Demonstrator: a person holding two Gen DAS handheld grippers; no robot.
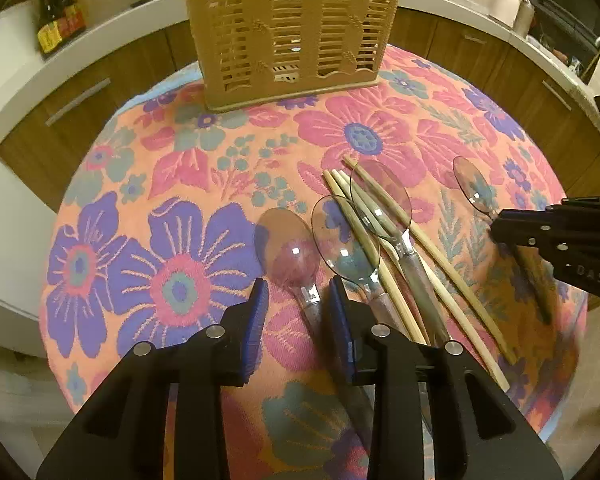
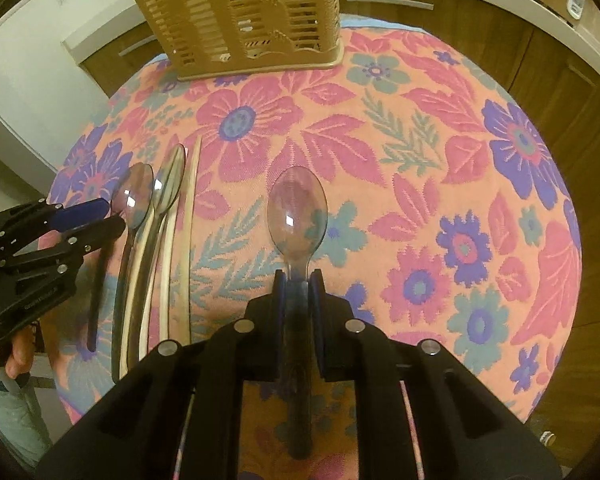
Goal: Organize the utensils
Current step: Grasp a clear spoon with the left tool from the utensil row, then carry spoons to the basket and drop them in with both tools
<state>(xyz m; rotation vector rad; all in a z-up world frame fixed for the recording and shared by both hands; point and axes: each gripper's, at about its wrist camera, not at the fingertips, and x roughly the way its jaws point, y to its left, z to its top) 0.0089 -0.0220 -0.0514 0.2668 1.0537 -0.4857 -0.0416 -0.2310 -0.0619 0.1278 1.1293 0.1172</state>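
Observation:
Several clear plastic spoons and wooden chopsticks (image 1: pixel 384 216) lie on a floral cloth (image 1: pixel 180 168). My left gripper (image 1: pixel 298 292) is open, its fingers on either side of the handle of the leftmost spoon (image 1: pixel 286 252), low over the cloth. My right gripper (image 2: pixel 298 280) is shut on the neck of a separate clear spoon (image 2: pixel 298 210); it also shows in the left wrist view (image 1: pixel 474 188). A tan slotted utensil basket (image 1: pixel 292 28) stands at the far edge, also in the right wrist view (image 2: pixel 244 12).
The cloth covers a round table (image 2: pixel 420 128). Wooden kitchen cabinets (image 1: pixel 480 52) and a white counter ring the back. Bottles (image 1: pixel 58 16) stand on the counter at far left. A hand (image 2: pixel 18 354) holds the left gripper.

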